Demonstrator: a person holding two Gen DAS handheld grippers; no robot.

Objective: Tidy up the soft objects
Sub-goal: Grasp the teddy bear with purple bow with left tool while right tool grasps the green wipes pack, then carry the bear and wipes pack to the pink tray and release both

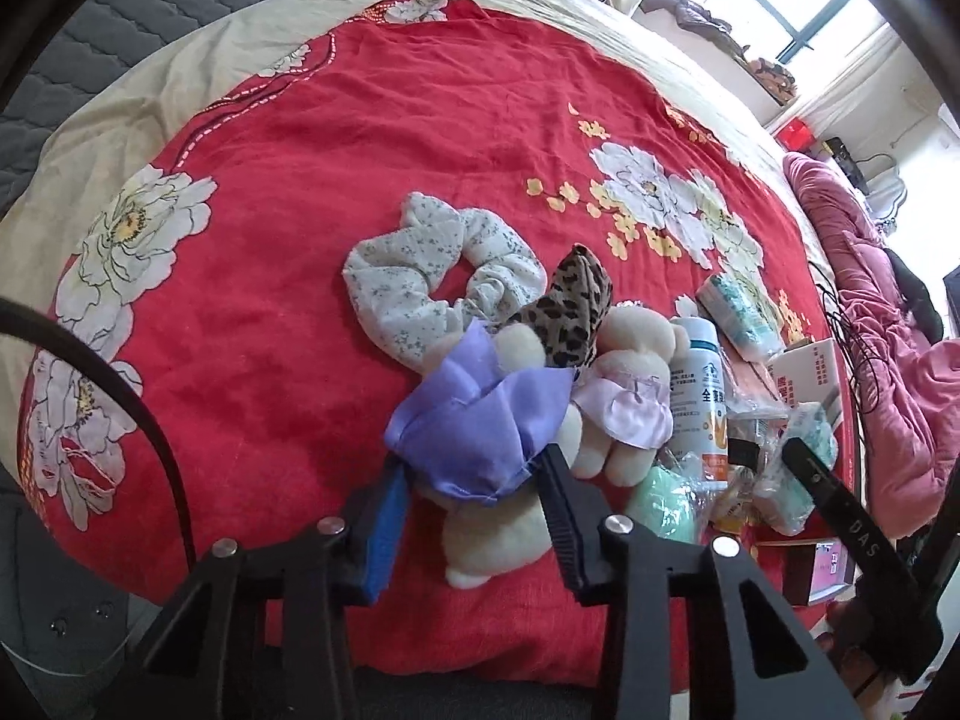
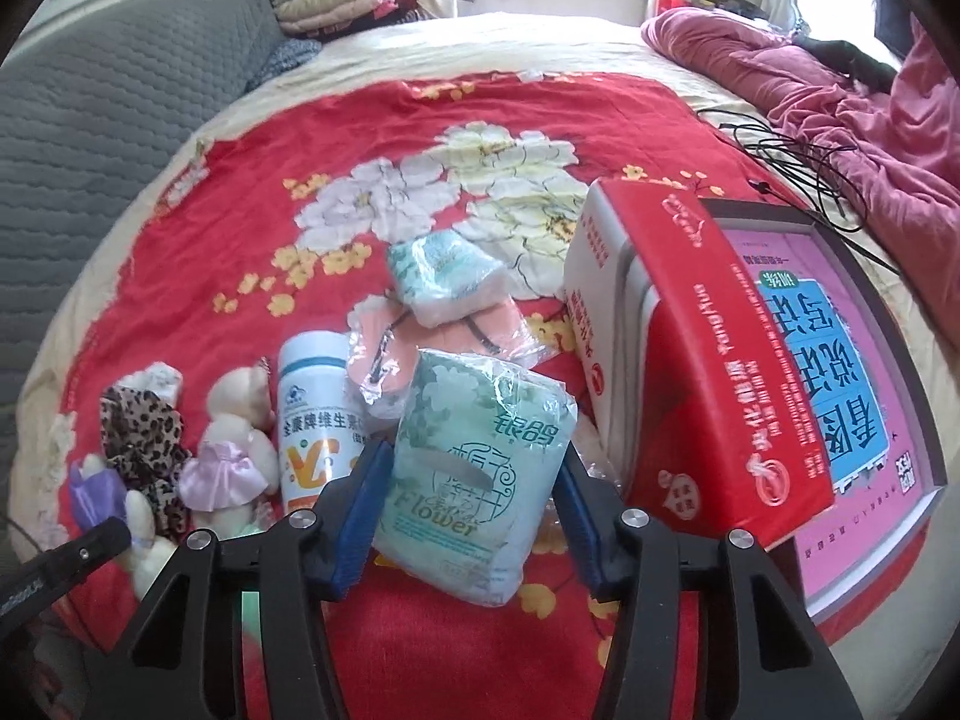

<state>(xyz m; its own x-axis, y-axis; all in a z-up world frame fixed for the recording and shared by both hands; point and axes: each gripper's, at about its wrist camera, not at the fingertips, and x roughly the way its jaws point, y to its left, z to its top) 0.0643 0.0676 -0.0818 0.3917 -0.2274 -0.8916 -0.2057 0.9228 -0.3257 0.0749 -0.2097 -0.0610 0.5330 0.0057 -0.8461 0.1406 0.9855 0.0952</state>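
From the left wrist, the left gripper (image 1: 474, 480) has its fingers closed on a cream plush toy in a purple dress (image 1: 480, 420), which lies on the red flowered bedspread (image 1: 288, 312) touching a second toy in pink (image 1: 624, 396), a leopard scrunchie (image 1: 570, 312) and a pale floral scrunchie (image 1: 420, 276), with a broad bare stretch of bedspread running left and back to its cream border. From the right wrist, the right gripper (image 2: 468, 504) has its fingers closed on a green tissue pack (image 2: 480, 468), hemmed by a white bottle (image 2: 315, 420) on its left and a red box (image 2: 690, 360) on its right, another tissue pack (image 2: 444, 276) beyond, and open bedspread farther back.
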